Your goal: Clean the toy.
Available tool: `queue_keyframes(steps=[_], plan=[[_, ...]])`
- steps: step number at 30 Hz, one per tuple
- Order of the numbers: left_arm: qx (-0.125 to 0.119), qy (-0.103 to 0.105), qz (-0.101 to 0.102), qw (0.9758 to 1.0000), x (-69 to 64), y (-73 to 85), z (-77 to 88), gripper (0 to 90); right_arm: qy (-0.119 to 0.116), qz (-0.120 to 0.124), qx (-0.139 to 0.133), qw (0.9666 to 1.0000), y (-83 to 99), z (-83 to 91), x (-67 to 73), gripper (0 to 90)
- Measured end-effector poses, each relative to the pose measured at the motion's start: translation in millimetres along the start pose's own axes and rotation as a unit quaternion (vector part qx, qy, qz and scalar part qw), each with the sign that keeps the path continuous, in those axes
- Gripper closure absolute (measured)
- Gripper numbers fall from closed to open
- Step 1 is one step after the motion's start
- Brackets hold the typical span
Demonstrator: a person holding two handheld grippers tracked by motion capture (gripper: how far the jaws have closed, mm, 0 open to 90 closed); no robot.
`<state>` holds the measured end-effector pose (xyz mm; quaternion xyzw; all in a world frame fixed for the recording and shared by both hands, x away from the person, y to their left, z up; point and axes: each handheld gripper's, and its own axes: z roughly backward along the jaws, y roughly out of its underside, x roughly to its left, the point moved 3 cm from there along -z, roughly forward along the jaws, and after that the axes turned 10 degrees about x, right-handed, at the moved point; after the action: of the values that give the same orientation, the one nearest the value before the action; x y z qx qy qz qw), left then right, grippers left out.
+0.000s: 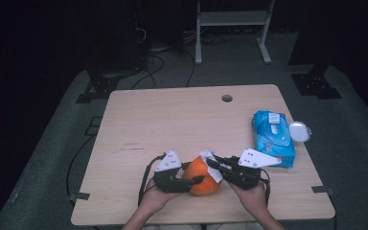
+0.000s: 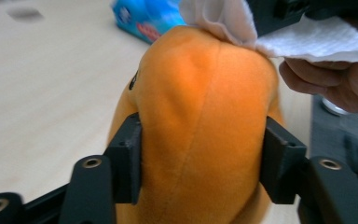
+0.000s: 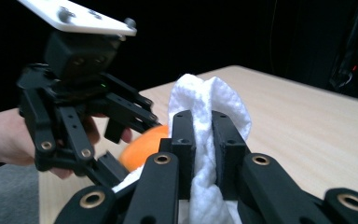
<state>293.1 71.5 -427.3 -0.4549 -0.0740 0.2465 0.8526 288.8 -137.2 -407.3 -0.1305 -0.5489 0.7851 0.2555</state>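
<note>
Now, by item:
Left gripper (image 1: pixel 191 181): jaws pressed against both flanks of the orange plush toy (image 2: pixel 200 126), holding it.
Right gripper (image 3: pixel 204 122): jaws shut tight on a white wipe (image 3: pixel 205 100).
Plush toy: at the worktop's (image 1: pixel 172 120) near edge, between the grippers; its underside is hidden.
Wipe: touching the toy's top; its lower part is cut off in the right gripper view.
Blue wipe pack (image 1: pixel 273 138): well to the right; its print is too blurred to read.

One orange plush toy (image 1: pixel 202 178); one white wipe (image 3: pixel 204 121); one wipes pack (image 1: pixel 272 137).
</note>
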Motion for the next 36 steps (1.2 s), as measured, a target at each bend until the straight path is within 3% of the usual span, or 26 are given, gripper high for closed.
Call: queue_keyframes(steps=[3, 5, 7, 12, 14, 15, 16, 17, 19, 23, 25, 29, 33, 34, 36], plan=[[0.009, 0.001, 0.003, 1.0, 0.5, 0.5, -1.9, 40.5, 0.009, -0.02, 0.009, 0.9997, 5.5, -0.3, -14.1, 80.3], [0.019, 0.031, 0.018, 0.9992, 2.8, 3.8, -8.1, 29.6, 0.003, -0.035, 0.022, 0.9991, 14.3, -5.3, -19.1, 80.2], [0.02, 0.039, 0.025, 0.9987, 7.5, 4.1, -7.5, 20.0, 0.005, -0.03, 0.028, 0.9992, 16.4, -7.6, -18.9, 80.2], [0.018, 0.02, 0.023, 0.9994, 10.4, 9.4, -6.9, 30.6, -0.002, -0.019, 0.02, 0.9996, 9.9, -7.2, -6.5, 80.1], [0.017, 0.018, 0.027, 0.9993, 10.9, 9.6, -7.1, 31.9, -0.008, -0.009, 0.018, 0.9998, 7.5, -7.5, -0.6, 80.1], [0.015, 0.017, 0.03, 0.9993, 11.3, 9.6, -7.6, 32.3, -0.021, 0.008, 0.017, 0.9996, 3.6, -9.6, 8.9, 80.1], [0.017, 0.017, 0.031, 0.9992, 11.3, 10.1, -7.9, 32.4, -0.017, 0.013, 0.022, 0.9995, 3.3, -10.8, 10.9, 80.2], [0.02, 0.018, 0.027, 0.9993, 10.9, 10.5, -7.2, 32.4, -0.014, 0.018, 0.023, 0.9995, 4.1, -11.7, 9.1, 80.2], [0.017, 0.024, 0.024, 0.9993, 9.5, 11.3, -6.9, 31.7, -0.012, -0.004, 0.021, 0.9997, 8.4, -11.5, -2.0, 80.1], [0.019, 0.029, 0.021, 0.9992, 8.9, 10.7, -8.5, 28.8, 0.012, -0.03, 0.027, 0.9991, 16.9, -8.3, -19.8, 80.2], [0.022, 0.027, 0.012, 0.9993, 7.1, 10.0, -9.8, 29.9, 0.013, -0.027, 0.024, 0.9992, 13.8, -7.7, -14.5, 80.2], [0.026, 0.021, 0.003, 0.9994, 3.7, 10.6, -10.1, 30.6, 0.003, 0.017, 0.024, 0.9996, 4.3, -12.0, 6.9, 80.2], [0.023, 0.059, 0.013, 0.9979, 9.3, 9.7, -5.9, 25.0, 0.005, 0.001, 0.028, 0.9996, 11.0, -10.3, -7.6, 80.3], [0.02, 0.06, 0.019, 0.9978, 10.4, 10.0, -6.0, 24.9, 0.008, -0.005, 0.029, 0.9995, 12.7, -8.9, -10.5, 80.3], [0.022, 0.05, 0.013, 0.9984, 7.9, 10.1, -8.1, 27.3, 0.012, -0.01, 0.029, 0.9995, 12.0, -7.8, -10.4, 80.3]])
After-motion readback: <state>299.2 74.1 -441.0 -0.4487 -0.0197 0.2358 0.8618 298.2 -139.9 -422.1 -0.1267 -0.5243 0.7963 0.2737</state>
